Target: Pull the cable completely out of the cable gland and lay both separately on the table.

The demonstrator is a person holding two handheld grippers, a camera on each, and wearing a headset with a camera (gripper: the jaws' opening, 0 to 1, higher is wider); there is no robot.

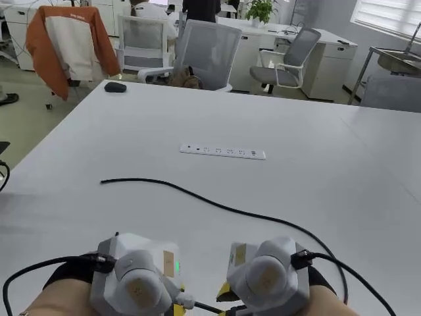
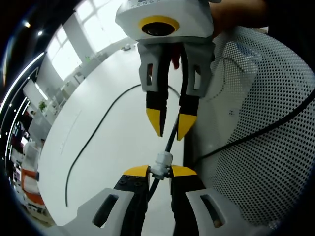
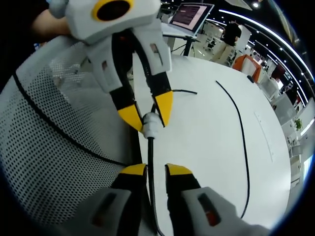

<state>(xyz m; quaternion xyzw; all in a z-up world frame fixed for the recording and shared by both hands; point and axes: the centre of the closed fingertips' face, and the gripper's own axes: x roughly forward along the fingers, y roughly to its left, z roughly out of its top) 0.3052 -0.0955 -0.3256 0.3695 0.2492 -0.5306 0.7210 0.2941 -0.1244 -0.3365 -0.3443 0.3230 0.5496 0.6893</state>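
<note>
- We hold the left tongs point(image 2: 160, 171) closed on the white plastic cable gland point(image 2: 161, 162), its body pinched between the two yellow tips just above the near edge of the white desk point(image 1: 296, 164).
- Our right tongs point(image 3: 156, 170) face the left ones at close range. They stand at a narrow gap with the thin black cable point(image 1: 230, 209) running between them. In the right gripper view the cable lies against one jaw with a sliver of space to the other, so we judge they are not yet biting.
- The cable is threaded through the gland. From the tongs it sweeps out across the desk in a long curve, and its free end lies well apart, short of a white power strip point(image 1: 223, 151).
- We judge the step in hand to be setting up the pull: the gland is secured, the cable is lined up but not gripped, and nothing is separated yet.
- The next move calls for closing the right tongs firmly on the cable just beside the gland, then drawing the two hands apart along the cable's line. With so much cable left, we expect several regrips.
- Afterwards both pieces must be laid down apart on the desk.
</note>
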